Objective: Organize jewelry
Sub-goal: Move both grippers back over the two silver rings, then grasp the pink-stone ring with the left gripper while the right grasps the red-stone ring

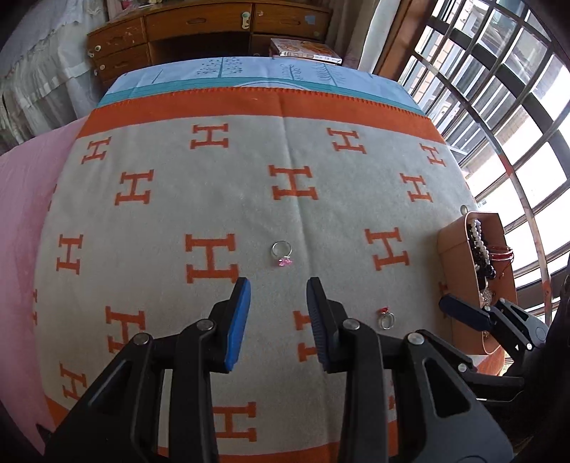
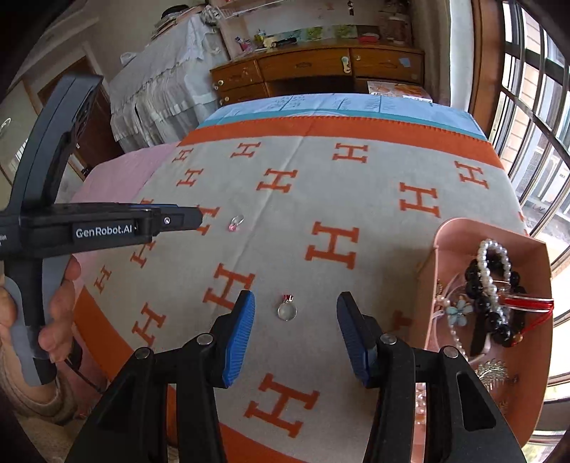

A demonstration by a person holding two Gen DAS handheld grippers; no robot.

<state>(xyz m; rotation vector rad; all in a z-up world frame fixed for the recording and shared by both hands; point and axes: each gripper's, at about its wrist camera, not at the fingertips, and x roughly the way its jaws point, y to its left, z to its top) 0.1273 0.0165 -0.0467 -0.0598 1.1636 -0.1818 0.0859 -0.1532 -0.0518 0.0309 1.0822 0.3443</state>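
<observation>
A silver ring with a pink stone [image 1: 282, 253] lies on the grey and orange blanket [image 1: 178, 213], just ahead of my open, empty left gripper [image 1: 278, 290]; it also shows in the right wrist view [image 2: 235, 223]. A silver ring with a red stone [image 2: 287, 309] lies between the tips of my open, empty right gripper [image 2: 295, 306]; it also shows in the left wrist view [image 1: 386, 318]. A pink jewelry box [image 2: 441, 249] on the right holds pearl and black bead bracelets [image 2: 490, 270] and a red bangle. The box also shows in the left wrist view [image 1: 454, 242].
The blanket covers a bed with a pink sheet [image 1: 21, 199] on the left. A wooden dresser [image 1: 199, 32] stands beyond the bed. A barred window [image 1: 498, 89] runs along the right. The left gripper's body [image 2: 99, 224] crosses the right wrist view's left side.
</observation>
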